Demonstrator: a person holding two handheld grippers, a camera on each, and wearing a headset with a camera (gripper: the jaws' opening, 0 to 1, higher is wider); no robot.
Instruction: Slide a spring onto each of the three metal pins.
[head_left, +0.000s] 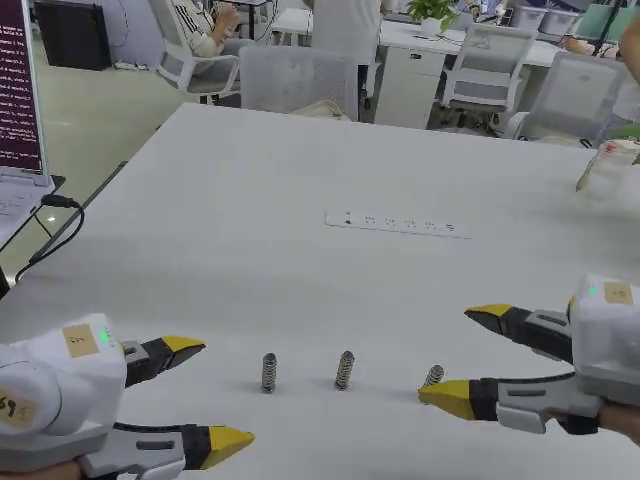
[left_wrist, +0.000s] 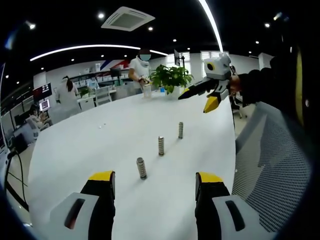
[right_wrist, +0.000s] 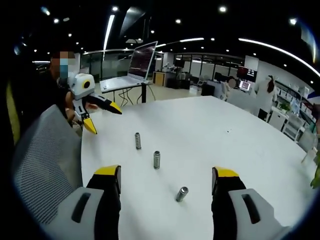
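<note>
Plainly, left gripper (head_left: 222, 391) and right gripper (head_left: 447, 354) each have fingers wide apart, touching none of the springs (head_left: 344, 370).

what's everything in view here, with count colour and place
table: one, white, under the work
springs: three, silver, in a row near the front edge, between the grippers
power strip: one, white, mid-table
laptop: one, open, far left beside the table
cable: one, black, by the laptop
office chairs: several, grey and white, beyond the far edge
left gripper: one, white, yellow-tipped jaws open, lower left
right gripper: one, same colours, open, lower right
</note>
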